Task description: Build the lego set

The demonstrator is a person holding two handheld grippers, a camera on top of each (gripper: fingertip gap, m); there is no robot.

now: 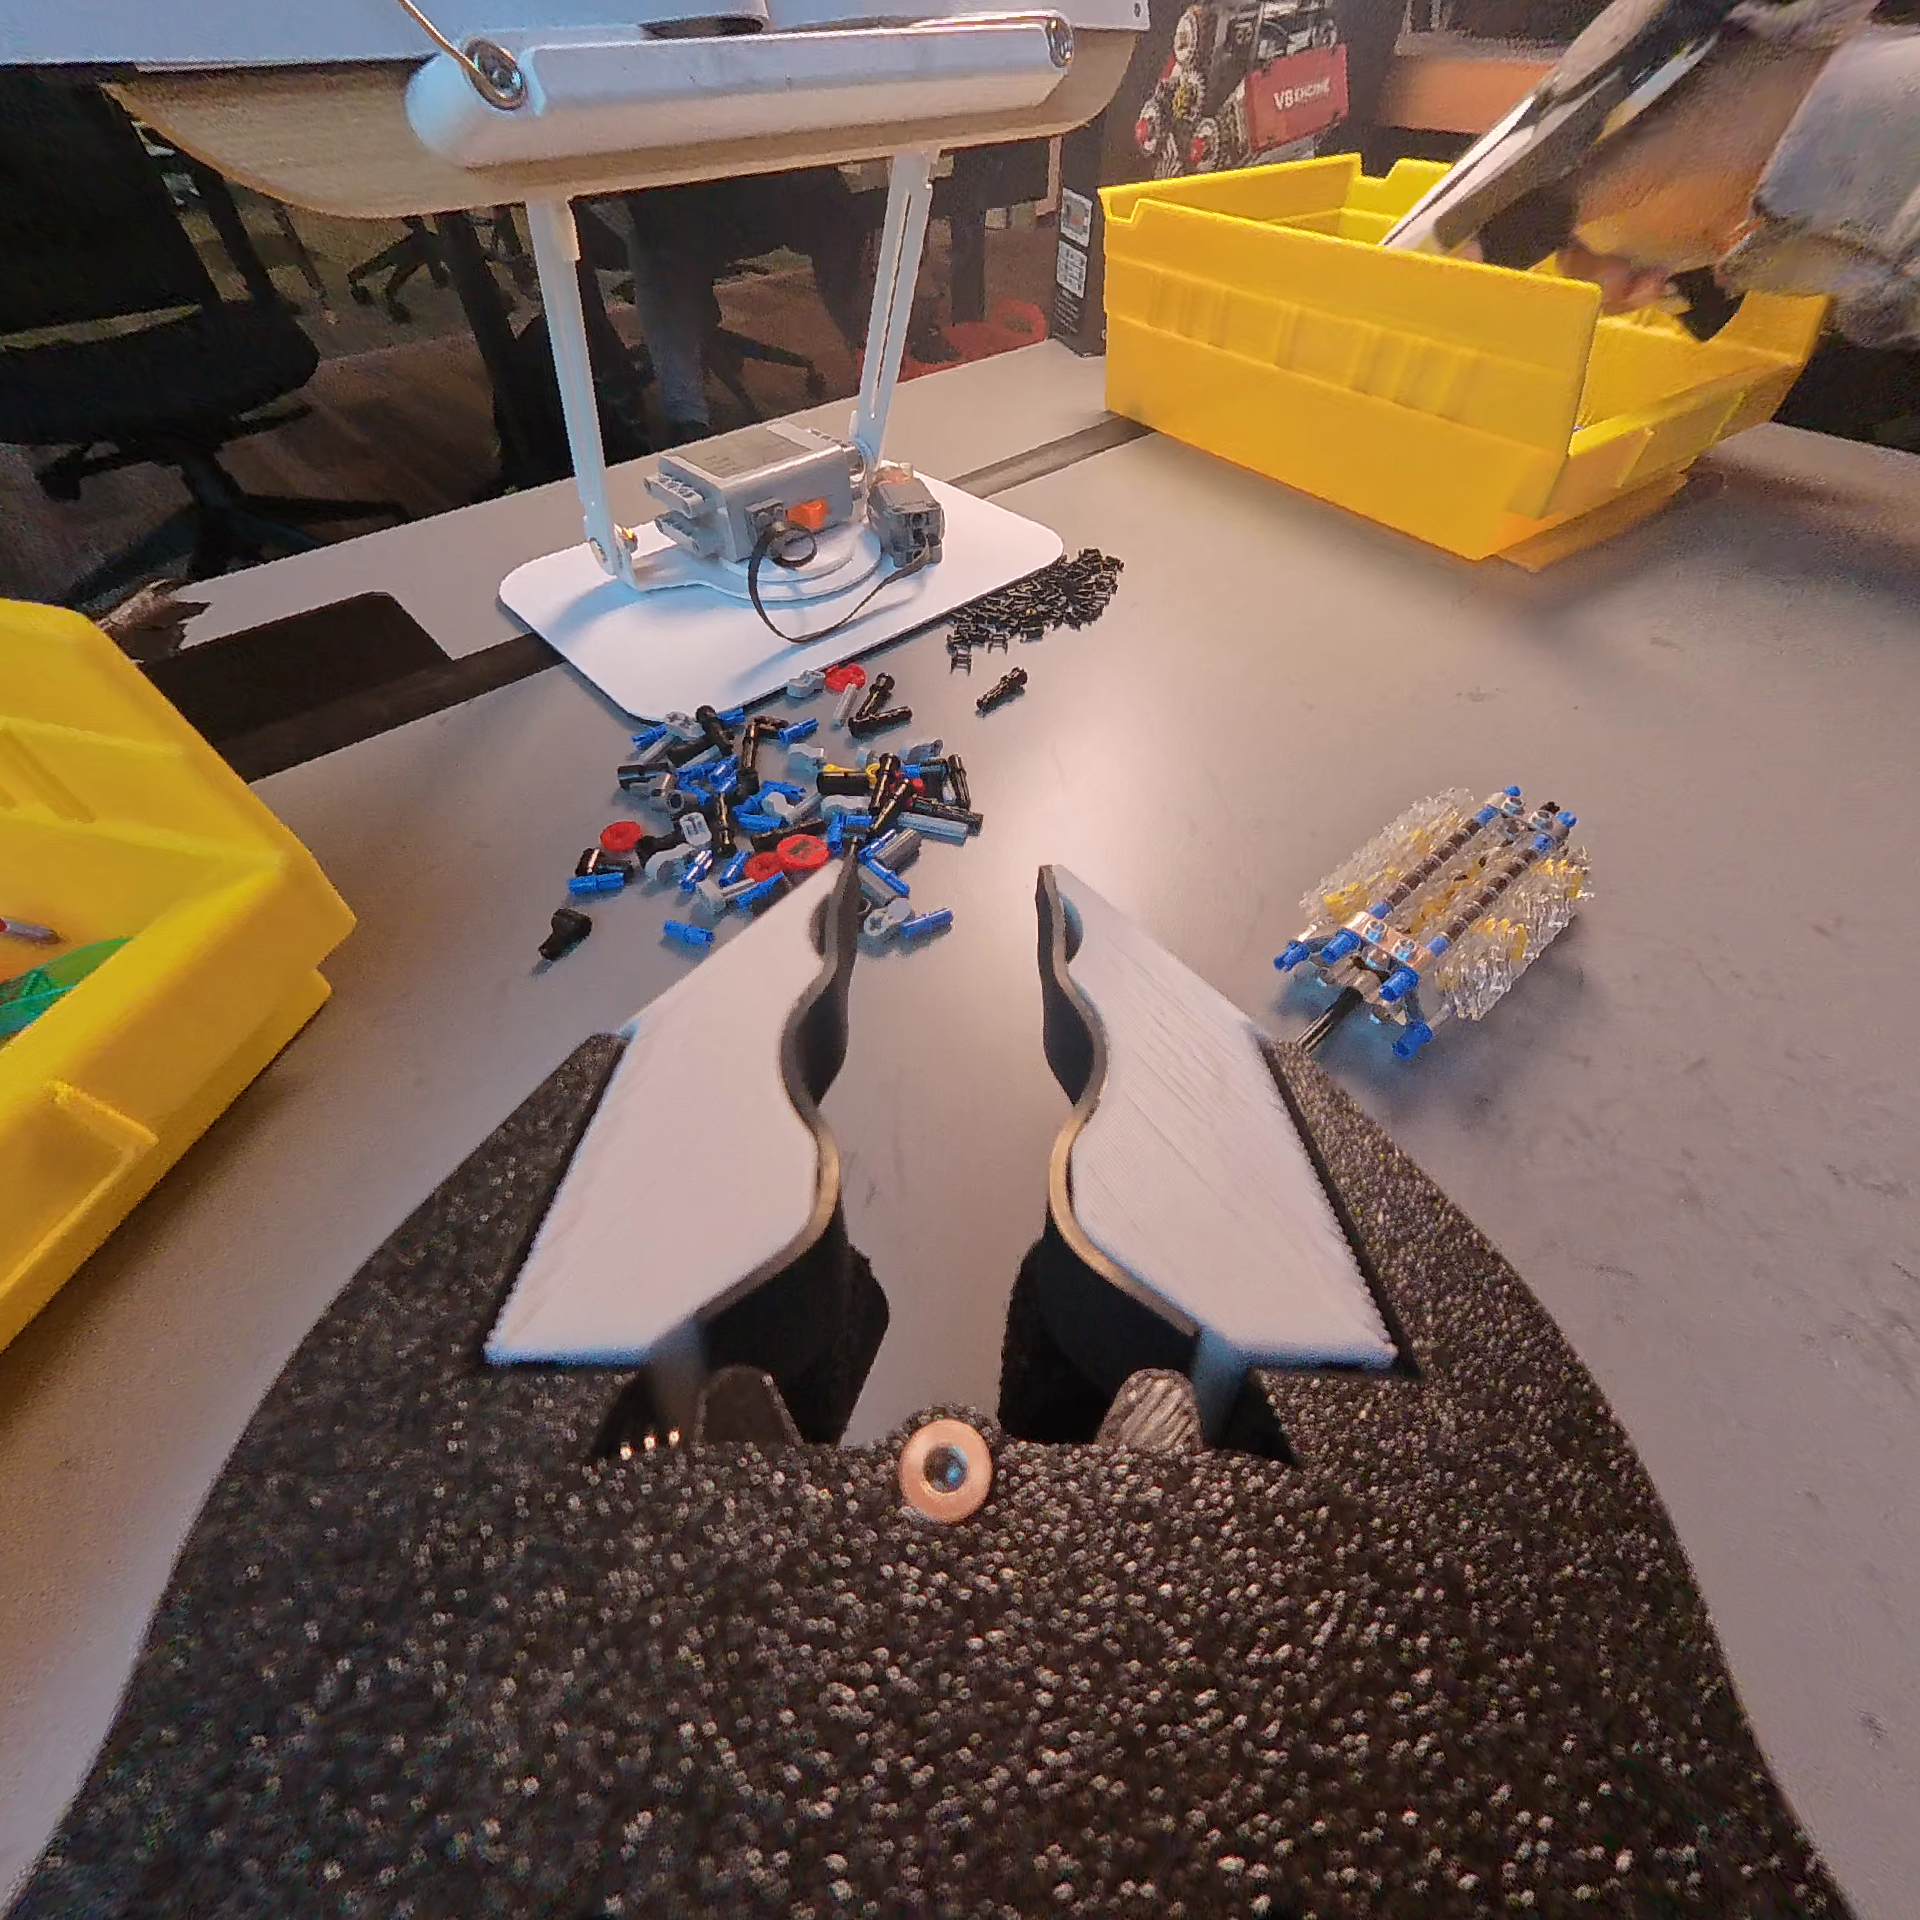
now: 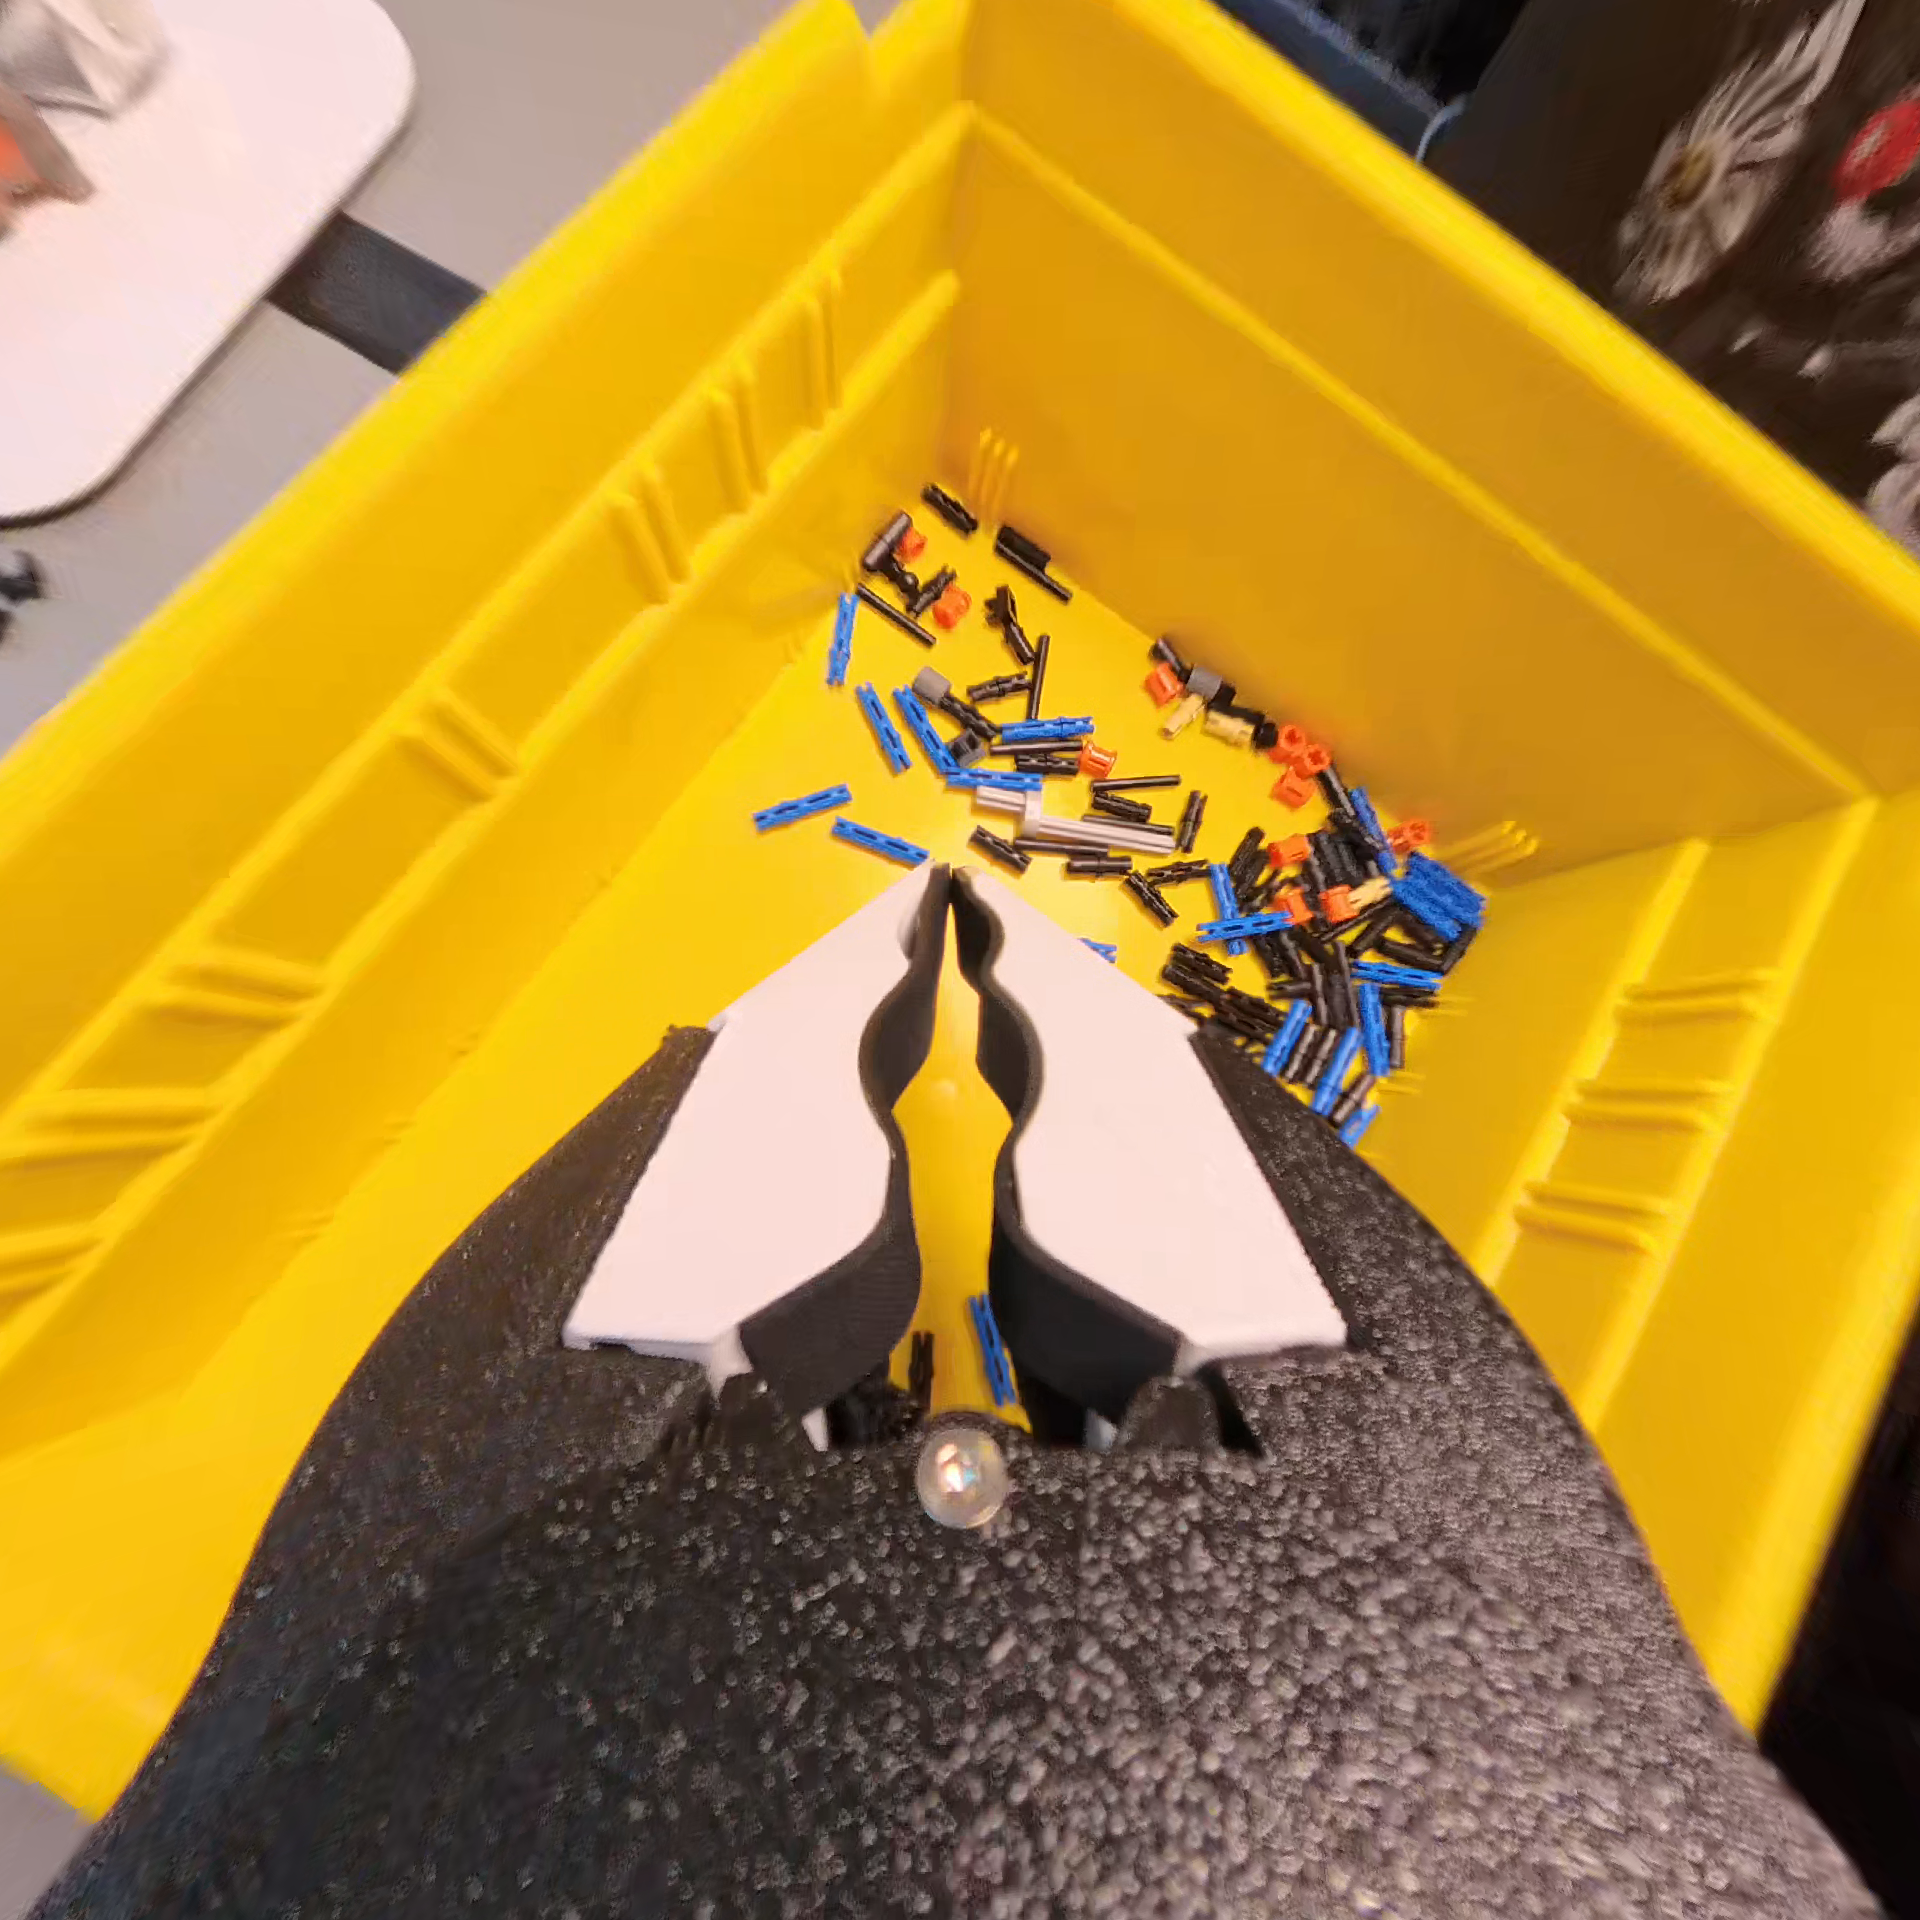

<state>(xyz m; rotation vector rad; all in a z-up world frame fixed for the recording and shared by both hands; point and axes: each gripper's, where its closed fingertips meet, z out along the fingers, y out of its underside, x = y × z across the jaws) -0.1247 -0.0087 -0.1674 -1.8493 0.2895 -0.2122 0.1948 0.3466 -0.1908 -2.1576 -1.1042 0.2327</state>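
My left gripper [image 1: 945, 873] is open and empty, low over the grey table [image 1: 1351, 1195]. Its left fingertip [image 1: 831, 904] reaches the near edge of a loose pile of small blue, black, grey and red building parts [image 1: 790, 810]. A clear-and-blue built assembly [image 1: 1444, 914] lies to its right. My right gripper [image 2: 951, 873] is inside a yellow bin [image 2: 520, 727], with its tips closed together and nothing showing between them. A blue pin [image 2: 878, 840] lies just ahead of the tips. Several black, blue and orange pins [image 2: 1299, 914] lie on the bin floor to the right.
A white stand base [image 1: 644, 634] carries a grey battery box [image 1: 748, 499] and a motor. A heap of black pins [image 1: 1039, 603] lies beside it. The right yellow bin [image 1: 1351, 374] stands at the far right, and another yellow bin [image 1: 135, 935] at the left. The blue pin [image 2: 878, 840] is about 4 cm from my right fingertips and 45 cm from my left.
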